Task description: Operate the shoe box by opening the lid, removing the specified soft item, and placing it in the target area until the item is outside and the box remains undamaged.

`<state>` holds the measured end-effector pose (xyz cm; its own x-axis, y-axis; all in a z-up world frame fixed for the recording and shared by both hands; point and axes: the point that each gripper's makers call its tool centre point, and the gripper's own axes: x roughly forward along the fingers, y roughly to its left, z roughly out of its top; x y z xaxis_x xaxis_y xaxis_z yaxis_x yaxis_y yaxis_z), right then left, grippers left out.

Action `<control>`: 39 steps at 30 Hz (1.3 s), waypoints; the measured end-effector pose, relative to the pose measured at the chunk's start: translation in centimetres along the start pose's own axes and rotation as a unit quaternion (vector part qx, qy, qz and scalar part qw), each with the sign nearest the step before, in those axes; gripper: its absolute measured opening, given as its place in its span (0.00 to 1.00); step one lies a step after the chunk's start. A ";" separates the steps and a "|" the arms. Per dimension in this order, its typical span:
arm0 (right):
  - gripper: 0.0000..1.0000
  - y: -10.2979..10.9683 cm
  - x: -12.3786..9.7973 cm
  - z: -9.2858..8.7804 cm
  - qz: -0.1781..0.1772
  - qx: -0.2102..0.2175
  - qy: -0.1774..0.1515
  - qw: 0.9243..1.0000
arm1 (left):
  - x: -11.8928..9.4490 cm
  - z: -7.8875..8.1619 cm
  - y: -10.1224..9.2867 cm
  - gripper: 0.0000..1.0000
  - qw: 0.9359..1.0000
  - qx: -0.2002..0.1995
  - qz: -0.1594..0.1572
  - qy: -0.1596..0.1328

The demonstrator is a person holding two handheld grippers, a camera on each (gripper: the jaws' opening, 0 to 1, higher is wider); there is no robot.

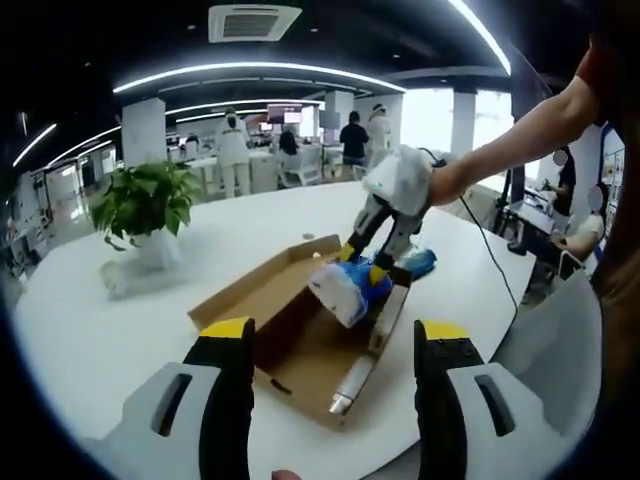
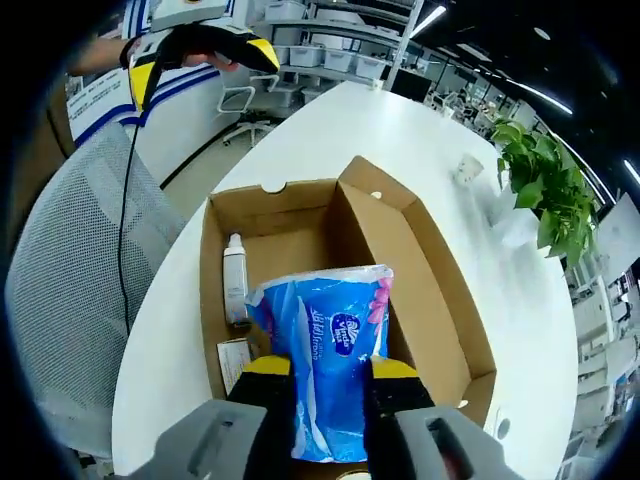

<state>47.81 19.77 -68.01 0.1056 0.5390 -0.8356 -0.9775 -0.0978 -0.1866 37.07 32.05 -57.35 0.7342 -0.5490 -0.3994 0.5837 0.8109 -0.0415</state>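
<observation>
Over the open shoe box (image 2: 300,250), the right gripper (image 2: 330,368) is pinching the blue tissue pack (image 2: 325,340).
Pack is hanging above the box floor, long axis running along the jaws; a white bottle (image 2: 236,280) is lying beside it. Left gripper (image 1: 335,345) is waiting nearby with jaws spread, holding nothing.

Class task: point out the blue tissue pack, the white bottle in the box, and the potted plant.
Blue tissue pack (image 2: 325,340), right gripper view, printed front.
White bottle (image 2: 235,283), right gripper view, mid-body.
Potted plant (image 1: 145,200), left gripper view, leaves.
</observation>
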 end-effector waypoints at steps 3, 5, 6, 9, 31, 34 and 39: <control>0.00 0.4 0.7 -0.8 0.012 0.020 0.010 1.000 | 0.0 0.1 -0.1 0.64 1.000 0.000 -0.003 -0.002; 0.00 0.8 1.4 -1.0 0.011 0.009 0.017 1.000 | -0.2 0.1 -0.3 0.64 1.000 0.003 -0.004 -0.001; 0.00 1.3 1.7 -1.0 0.016 0.011 0.019 1.000 | -0.3 0.1 -0.3 0.64 1.000 0.003 -0.004 -0.002; 0.00 1.7 2.1 -0.6 0.016 0.013 0.013 1.000 | -0.8 0.0 -0.1 0.64 1.000 0.003 -0.001 -0.002; 0.00 -0.6 -1.6 1.3 -0.024 0.020 -0.015 0.999 | 0.0 -0.3 -0.8 0.65 1.000 0.007 -0.021 0.007; 0.00 -0.9 -2.4 1.7 -0.031 0.017 -0.017 0.999 | 0.3 -0.2 -1.3 0.65 1.000 0.008 -0.028 0.007; 0.00 -1.3 -3.8 2.4 -0.041 0.019 -0.024 0.999 | 0.7 -0.2 -1.6 0.64 0.999 0.009 -0.036 0.006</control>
<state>48.25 19.82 -63.32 0.1775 0.5841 -0.7920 -0.9722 -0.0205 -0.2331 36.56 30.44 -57.72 0.6864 -0.6025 -0.4073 0.6404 0.7662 -0.0541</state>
